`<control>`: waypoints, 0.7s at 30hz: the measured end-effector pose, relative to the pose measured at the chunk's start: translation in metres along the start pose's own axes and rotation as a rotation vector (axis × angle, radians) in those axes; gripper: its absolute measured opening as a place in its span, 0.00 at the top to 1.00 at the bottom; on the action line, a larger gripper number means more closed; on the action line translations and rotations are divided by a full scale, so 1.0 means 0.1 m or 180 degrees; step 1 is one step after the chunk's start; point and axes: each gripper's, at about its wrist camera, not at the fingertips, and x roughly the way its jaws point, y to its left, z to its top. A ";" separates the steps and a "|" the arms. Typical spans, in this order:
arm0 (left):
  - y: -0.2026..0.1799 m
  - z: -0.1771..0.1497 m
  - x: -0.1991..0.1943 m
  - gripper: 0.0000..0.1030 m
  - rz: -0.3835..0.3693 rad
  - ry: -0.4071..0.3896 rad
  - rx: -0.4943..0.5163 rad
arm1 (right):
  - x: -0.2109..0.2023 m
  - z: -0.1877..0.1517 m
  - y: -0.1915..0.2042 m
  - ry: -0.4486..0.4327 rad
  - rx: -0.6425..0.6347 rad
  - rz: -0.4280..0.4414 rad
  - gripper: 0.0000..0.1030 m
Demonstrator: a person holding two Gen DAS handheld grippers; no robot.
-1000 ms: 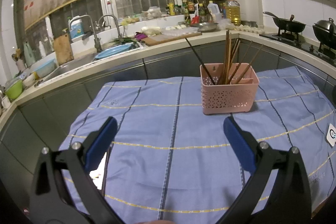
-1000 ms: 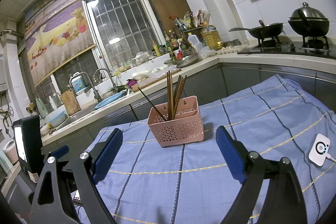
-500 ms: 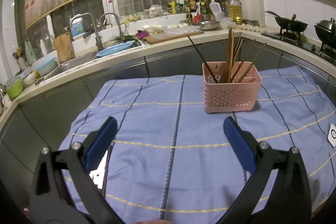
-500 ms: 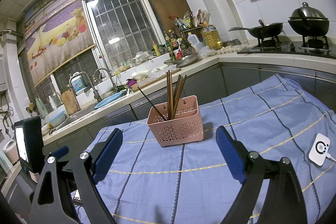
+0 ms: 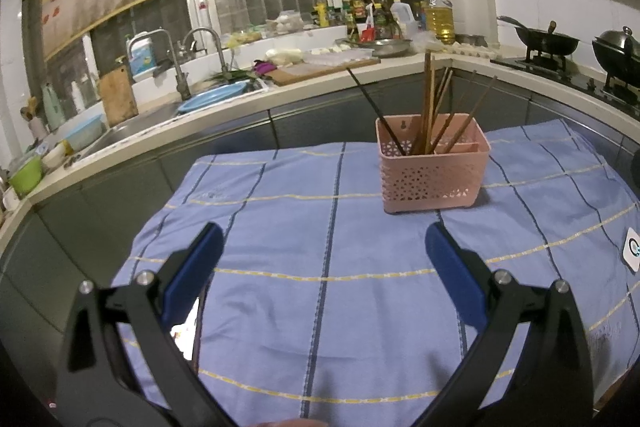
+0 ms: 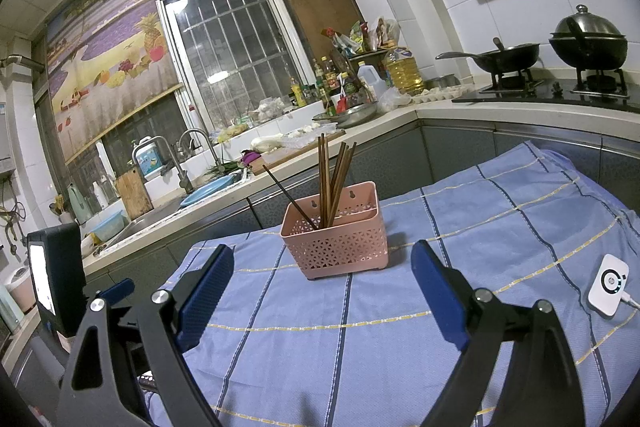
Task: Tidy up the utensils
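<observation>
A pink perforated basket [image 5: 434,171] [image 6: 340,243] stands on the blue checked tablecloth [image 5: 320,247] [image 6: 400,327]. Several brown chopsticks [image 5: 430,107] [image 6: 326,183] and one dark one lean upright inside it. My left gripper [image 5: 320,251] hovers open over the cloth, short of the basket and to its left, with nothing between its blue pads. My right gripper [image 6: 322,267] is also open and empty, with the basket straight ahead beyond its fingertips. Part of the left gripper's body [image 6: 56,275] shows at the left edge of the right wrist view.
A small white device with a cable [image 6: 608,285] [image 5: 634,249] lies on the cloth at the right. Behind the table runs a counter with a sink [image 5: 132,123], cutting board, bottles, and a stove with a wok [image 6: 508,57] and a pot [image 6: 588,41].
</observation>
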 end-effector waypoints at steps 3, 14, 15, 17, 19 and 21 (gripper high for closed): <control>-0.01 -0.01 -0.01 0.06 0.0002 -0.0004 0.0005 | 0.00 0.00 0.00 0.0000 0.0000 0.0000 0.14; -0.08 0.03 -0.05 0.06 -0.0033 -0.0012 0.0023 | 0.00 0.00 0.01 -0.0009 0.0009 0.0000 0.14; -0.09 0.03 -0.07 0.06 -0.0049 -0.0022 0.0020 | 0.00 -0.01 0.00 -0.0012 0.0015 -0.0002 0.14; -0.10 0.04 -0.10 0.06 -0.0064 -0.0039 0.0020 | -0.02 -0.02 -0.01 -0.0013 0.0014 -0.0003 0.14; -0.10 0.05 -0.11 0.06 -0.0077 -0.0051 0.0016 | -0.02 -0.02 -0.01 -0.0011 0.0012 -0.0004 0.14; -0.10 0.06 -0.11 0.06 -0.0079 -0.0050 0.0012 | -0.03 -0.02 0.00 -0.0006 0.0004 -0.0006 0.14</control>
